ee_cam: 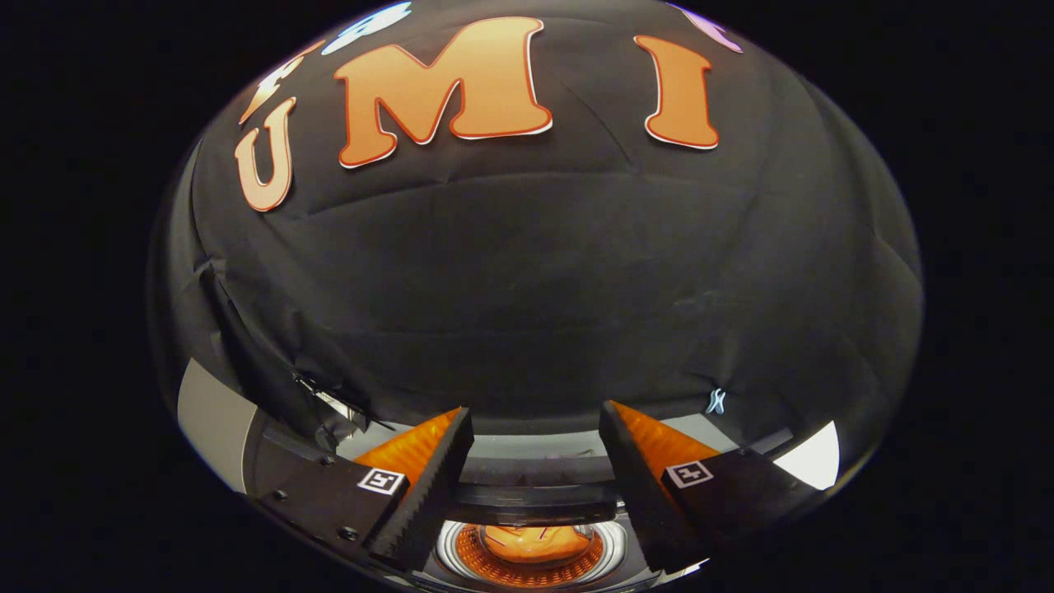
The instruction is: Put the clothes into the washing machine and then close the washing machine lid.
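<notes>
The tool (535,449) hangs released, gripping nothing. Below, between its fingers, the clothes (535,542) already lie in the washer (527,568) drum. Loading looks done; next, reaching the lid (535,502) and swinging it down.

- one washing machine (527,478), seen from above, drum opening between the finger bases
- one drum (527,568), ribbed ring round it
- one piece of clothes (535,543), orange, lying inside the drum
- one set of tongs (535,428), two fingers (428,486), spread apart, nothing between them
- two square marker tags (383,480), one on each finger mount
- one black cloth wall (527,288) behind the machine
</notes>
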A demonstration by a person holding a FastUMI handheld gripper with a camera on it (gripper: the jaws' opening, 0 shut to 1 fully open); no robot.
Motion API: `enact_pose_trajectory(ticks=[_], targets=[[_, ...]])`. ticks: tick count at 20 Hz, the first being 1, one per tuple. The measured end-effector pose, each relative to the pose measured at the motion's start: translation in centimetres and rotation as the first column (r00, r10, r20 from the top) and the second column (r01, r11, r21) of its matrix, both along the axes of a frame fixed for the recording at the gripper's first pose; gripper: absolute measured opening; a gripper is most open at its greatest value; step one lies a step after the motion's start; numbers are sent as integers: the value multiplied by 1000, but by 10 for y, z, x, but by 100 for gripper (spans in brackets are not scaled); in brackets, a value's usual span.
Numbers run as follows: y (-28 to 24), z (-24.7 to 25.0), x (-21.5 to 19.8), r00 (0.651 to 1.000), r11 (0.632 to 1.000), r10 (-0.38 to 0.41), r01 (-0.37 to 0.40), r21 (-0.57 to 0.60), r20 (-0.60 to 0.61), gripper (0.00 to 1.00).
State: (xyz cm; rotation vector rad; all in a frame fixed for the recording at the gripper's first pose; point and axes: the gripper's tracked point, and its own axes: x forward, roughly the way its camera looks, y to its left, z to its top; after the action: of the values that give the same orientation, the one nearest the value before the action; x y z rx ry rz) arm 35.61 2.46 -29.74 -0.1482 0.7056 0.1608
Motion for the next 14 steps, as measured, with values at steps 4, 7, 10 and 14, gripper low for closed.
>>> enact_pose_trajectory(ticks=[4, 7, 10, 14], targets=[[-5, 1, -24, 1000, 1000, -5, 5, -10, 6, 100], [-10, -2, -50, 1000, 1000, -9, 9, -19, -19, 99], [-13, -5, -69, 999, 999, -23, 22, -27, -34, 99], [-25, -19, -111, 997, 997, -61, 58, -59, -56, 99]])
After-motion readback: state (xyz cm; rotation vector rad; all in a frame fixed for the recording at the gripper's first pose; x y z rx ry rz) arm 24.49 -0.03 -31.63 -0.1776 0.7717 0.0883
